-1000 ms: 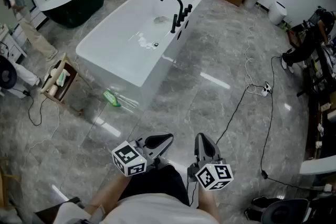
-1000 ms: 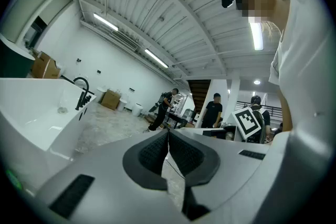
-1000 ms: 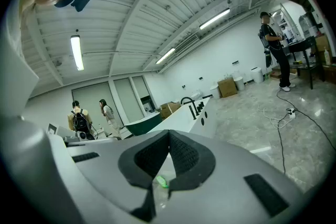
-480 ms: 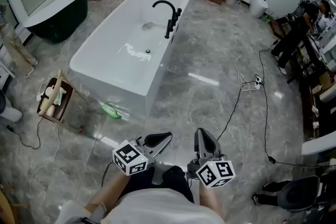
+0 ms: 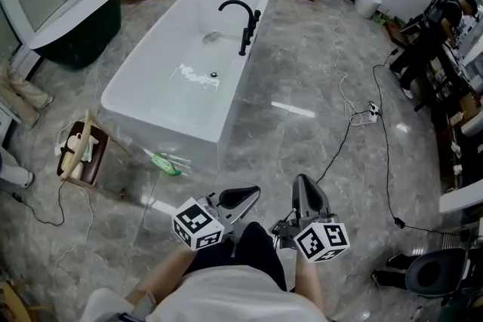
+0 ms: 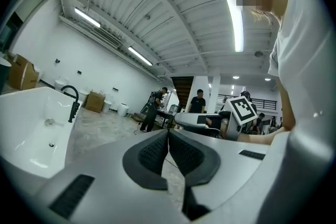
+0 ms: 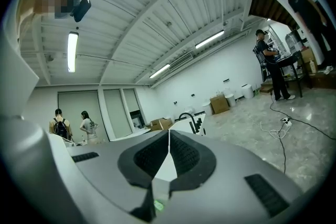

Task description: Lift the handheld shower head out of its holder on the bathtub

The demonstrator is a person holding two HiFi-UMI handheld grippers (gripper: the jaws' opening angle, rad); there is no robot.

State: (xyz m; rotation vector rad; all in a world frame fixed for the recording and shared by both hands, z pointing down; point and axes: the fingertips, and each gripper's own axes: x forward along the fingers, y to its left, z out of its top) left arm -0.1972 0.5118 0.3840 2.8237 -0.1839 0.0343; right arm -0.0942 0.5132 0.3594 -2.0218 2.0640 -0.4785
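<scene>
Jaws of both grippers are pressed together with nothing between them. From the head view, the left gripper [image 5: 250,194] and the right gripper [image 5: 303,183] are held level and close in front of the person's body, each with its marker cube nearest the camera, above the grey marble-patterned floor [image 5: 302,139]. Well ahead of them stands the long white rectangular bathtub [image 5: 179,138]. On its far right rim rises the black tap set with a curved spout [image 5: 240,8] and short upright fittings [image 5: 255,19] just beside it. The handheld shower head sits among those fittings, too small to single out, and neither gripper is anywhere near it. A green object [image 5: 164,162] lies on the floor by the tub's near corner, and a wooden crate [image 5: 81,156] sits further left. In the left gripper view, the dark ridged pads meet in a thin seam at the left gripper [image 6: 168,136]. The bathtub [image 6: 29,128] and its black spout [image 6: 71,96] appear far off at the left edge. In the right gripper view, the pads of the right gripper [image 7: 169,136] likewise touch along their length, and the black spout [image 7: 187,117] shows small in the distance just above them.
</scene>
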